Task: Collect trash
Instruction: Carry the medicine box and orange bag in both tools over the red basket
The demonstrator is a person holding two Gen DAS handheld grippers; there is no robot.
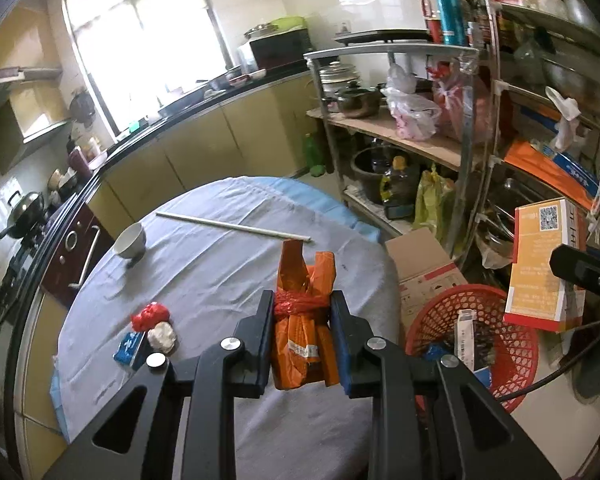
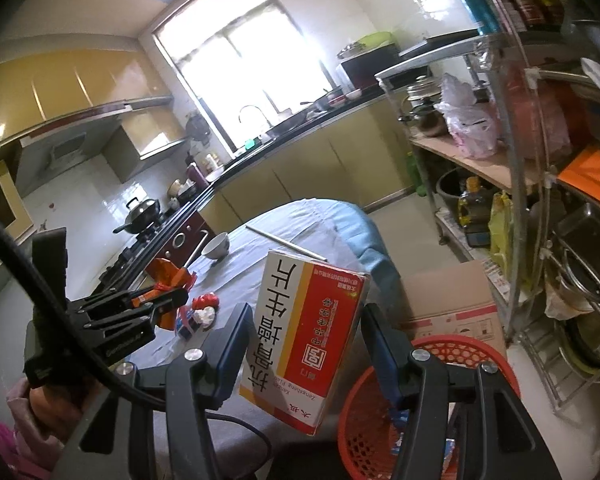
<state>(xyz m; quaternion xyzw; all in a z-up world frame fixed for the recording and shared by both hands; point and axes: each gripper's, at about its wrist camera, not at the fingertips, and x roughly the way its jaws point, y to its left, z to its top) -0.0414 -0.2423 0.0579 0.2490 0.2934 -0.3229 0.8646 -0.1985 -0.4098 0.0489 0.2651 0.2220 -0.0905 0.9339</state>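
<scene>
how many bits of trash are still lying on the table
3, bunched near the table's left edge: a red wad, a white wad and a blue packet. More could lie hidden behind the grippers.

An orange bag [image 1: 303, 332], tied with red netting, is clamped between the pads of the left gripper [image 1: 302, 340] above the table [image 1: 204, 280]. A bowl [image 1: 130, 241], a chopstick [image 1: 232, 226] and small scraps [image 1: 152, 332] are seen on the cloth. A box [image 1: 540, 272] is held by the right gripper [image 1: 580, 272] over a red basket [image 1: 476, 344].
</scene>
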